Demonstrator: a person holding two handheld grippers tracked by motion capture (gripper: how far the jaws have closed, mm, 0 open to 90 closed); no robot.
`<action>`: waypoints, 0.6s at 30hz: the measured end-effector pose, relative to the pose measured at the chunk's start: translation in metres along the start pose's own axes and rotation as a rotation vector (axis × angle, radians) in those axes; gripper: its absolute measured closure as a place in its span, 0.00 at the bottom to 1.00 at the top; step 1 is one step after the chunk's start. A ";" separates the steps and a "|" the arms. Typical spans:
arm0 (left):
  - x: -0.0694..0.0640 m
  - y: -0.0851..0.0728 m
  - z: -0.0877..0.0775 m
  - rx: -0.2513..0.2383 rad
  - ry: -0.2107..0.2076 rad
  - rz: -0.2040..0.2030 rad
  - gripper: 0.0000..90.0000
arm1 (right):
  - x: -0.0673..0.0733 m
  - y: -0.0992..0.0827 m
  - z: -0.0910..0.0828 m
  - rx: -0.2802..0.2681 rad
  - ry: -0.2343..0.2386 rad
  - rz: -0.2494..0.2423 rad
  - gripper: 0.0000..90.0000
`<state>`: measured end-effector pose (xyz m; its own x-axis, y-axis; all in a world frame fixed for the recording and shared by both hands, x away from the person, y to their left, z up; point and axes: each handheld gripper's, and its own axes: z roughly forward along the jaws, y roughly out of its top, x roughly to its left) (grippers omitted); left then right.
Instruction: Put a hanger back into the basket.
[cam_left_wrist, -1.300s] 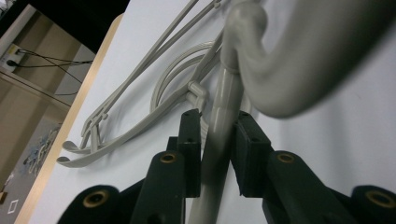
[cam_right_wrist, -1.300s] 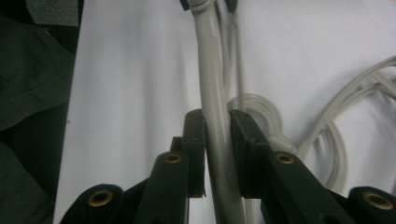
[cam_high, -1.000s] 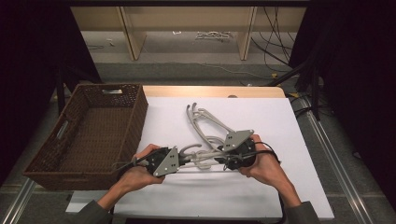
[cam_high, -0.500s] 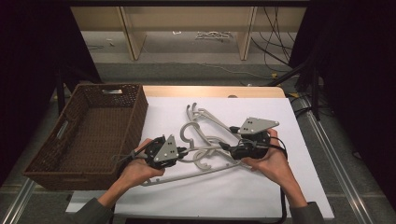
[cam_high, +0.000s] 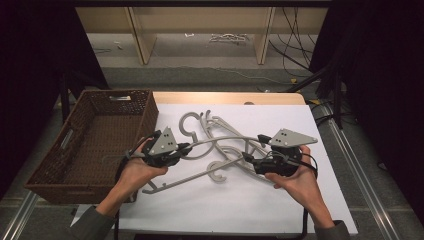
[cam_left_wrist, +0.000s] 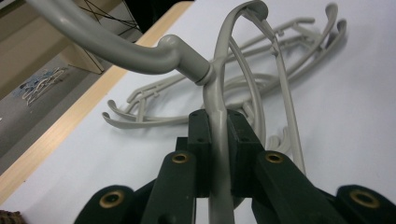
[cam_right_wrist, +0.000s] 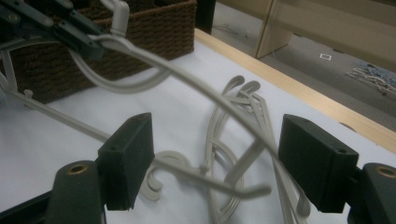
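A grey plastic hanger (cam_high: 225, 138) hangs tilted above the white table, one end still low near the front. My left gripper (cam_high: 185, 148) is shut on its shoulder close to the neck; in the left gripper view the pads (cam_left_wrist: 201, 140) squeeze the grey bar (cam_left_wrist: 217, 93). My right gripper (cam_high: 248, 157) stands open at the hanger's other end. Its jaws have just been opening, and the hanger's arm (cam_right_wrist: 196, 84) passes between them without touching the pads (cam_right_wrist: 130, 154). Several more grey hangers (cam_high: 210, 122) lie tangled on the table behind.
A brown wicker basket (cam_high: 147, 112) stands at the left edge of the white table (cam_high: 280, 210), close beside my left hand. The tangled hangers (cam_right_wrist: 238, 98) spread toward the wooden back edge (cam_high: 225, 97). Beyond the table are shelf legs and cables on the floor.
My left gripper has risen and shifted left, lifting the hanger off the pile. The right gripper has let go of it, opened wide and drawn off to the right.
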<state>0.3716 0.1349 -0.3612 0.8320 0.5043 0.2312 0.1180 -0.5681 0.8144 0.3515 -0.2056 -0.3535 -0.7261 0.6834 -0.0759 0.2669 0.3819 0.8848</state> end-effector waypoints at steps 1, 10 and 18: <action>0.003 0.002 -0.003 -0.004 0.000 0.006 0.91 | 0.000 -0.003 -0.001 -0.009 -0.001 0.018 0.31; 0.022 0.039 -0.031 -0.066 0.037 -0.038 0.91 | 0.003 -0.025 0.008 0.031 0.010 0.043 0.30; 0.045 0.051 -0.052 -0.073 0.104 -0.051 0.91 | 0.004 -0.036 0.015 0.061 0.020 0.037 0.29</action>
<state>0.3873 0.1626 -0.2817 0.7646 0.5982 0.2399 0.1157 -0.4935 0.8620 0.3481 -0.2070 -0.3923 -0.7275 0.6852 -0.0342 0.3312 0.3944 0.8572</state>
